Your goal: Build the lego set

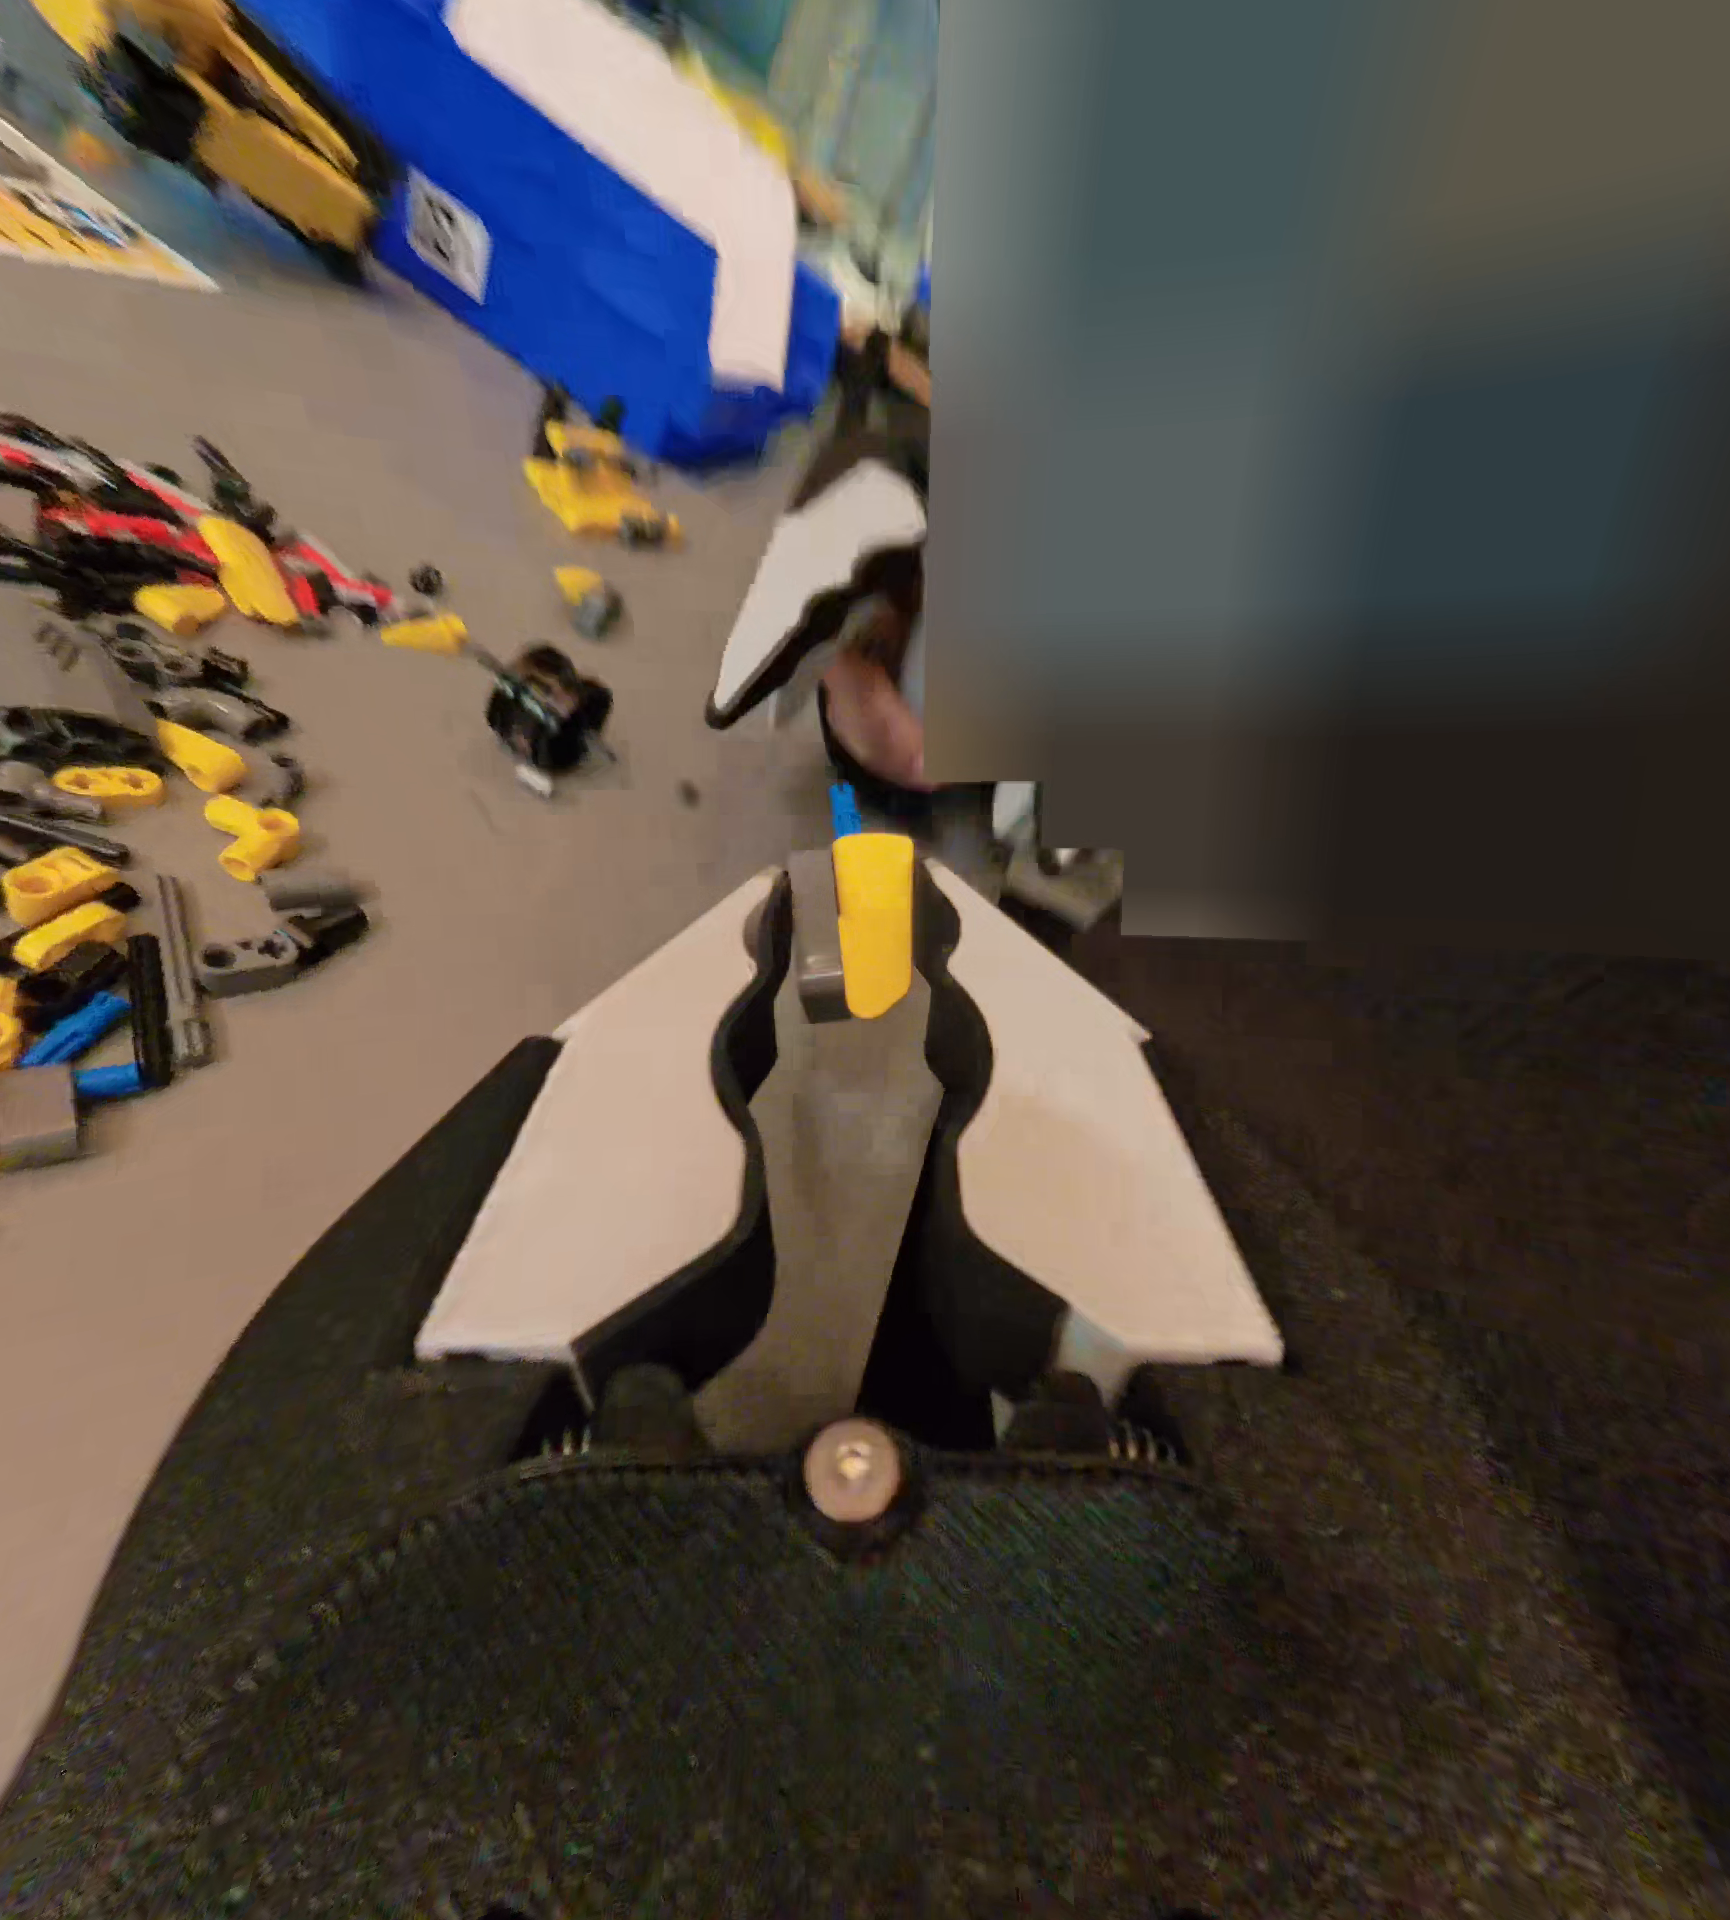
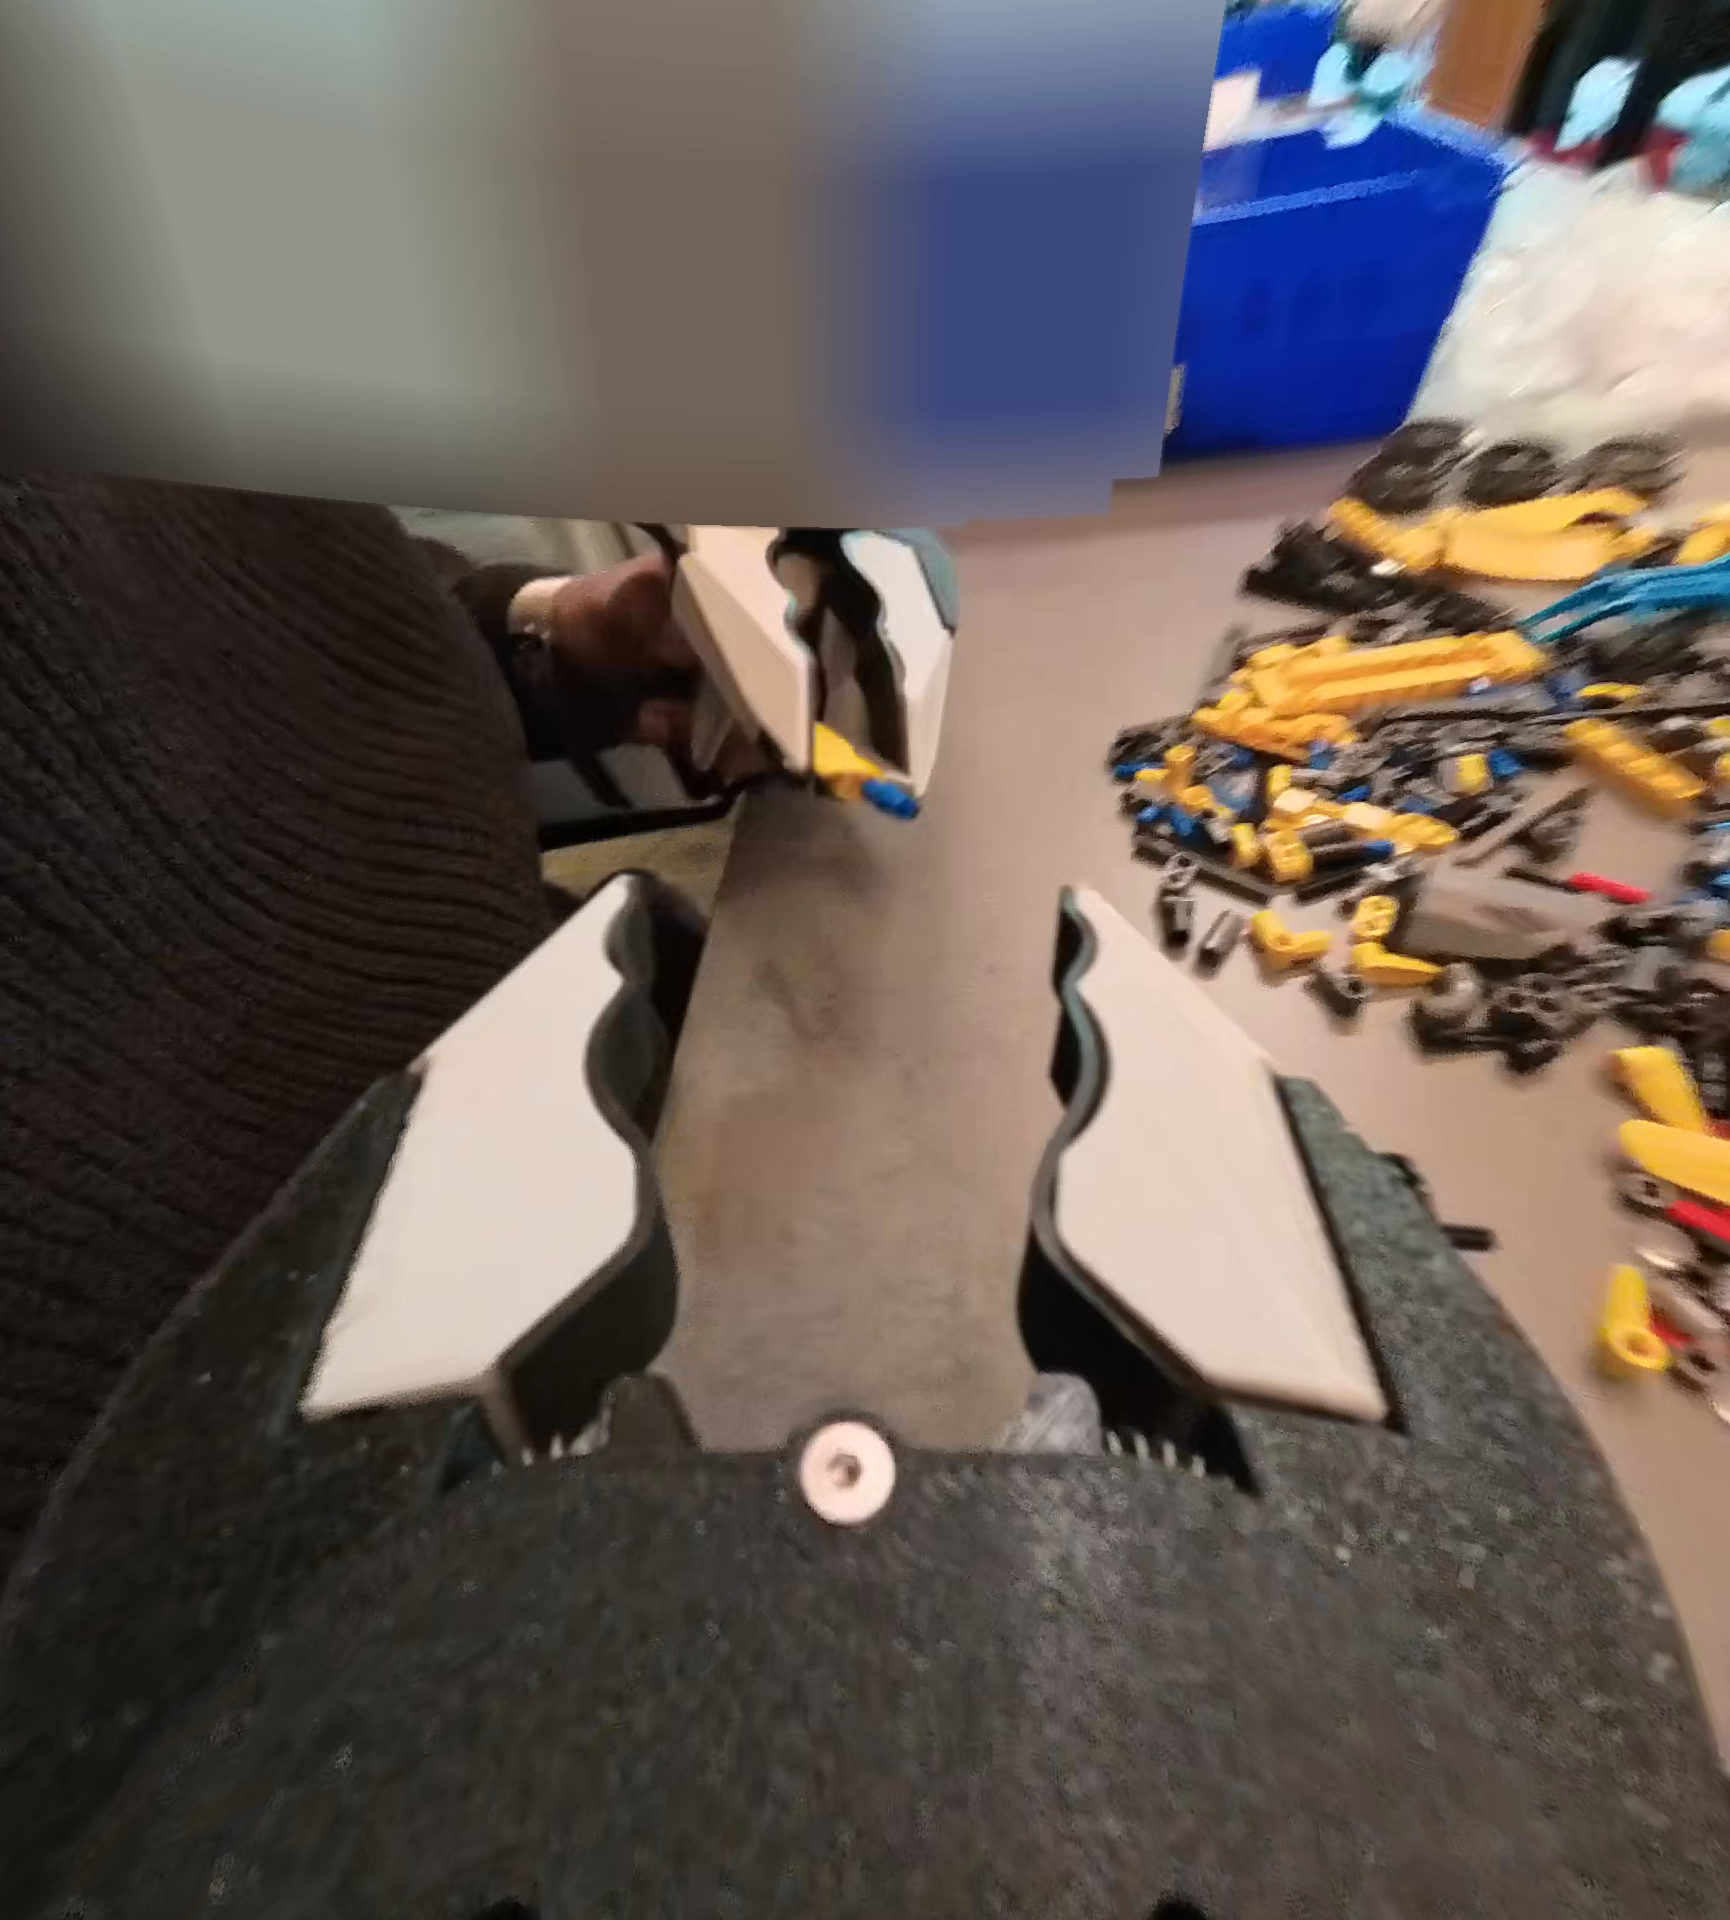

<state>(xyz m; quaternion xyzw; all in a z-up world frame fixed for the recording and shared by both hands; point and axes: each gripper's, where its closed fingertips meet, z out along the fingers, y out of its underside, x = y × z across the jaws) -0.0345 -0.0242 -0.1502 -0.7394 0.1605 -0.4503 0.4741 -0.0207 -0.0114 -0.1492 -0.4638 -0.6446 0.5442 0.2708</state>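
Yellow piece (image 1: 873,925), with a blue pin (image 1: 844,808) at its tip, is clamped by the left gripper (image 1: 866,914); right gripper (image 2: 856,914) is held with jaws apart above the grey floor (image 2: 840,1143).

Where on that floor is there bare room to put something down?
Bare carpet lies between the open right gripper and the left gripper, left of the brick pile. That pile is crowded up to the blue bin.
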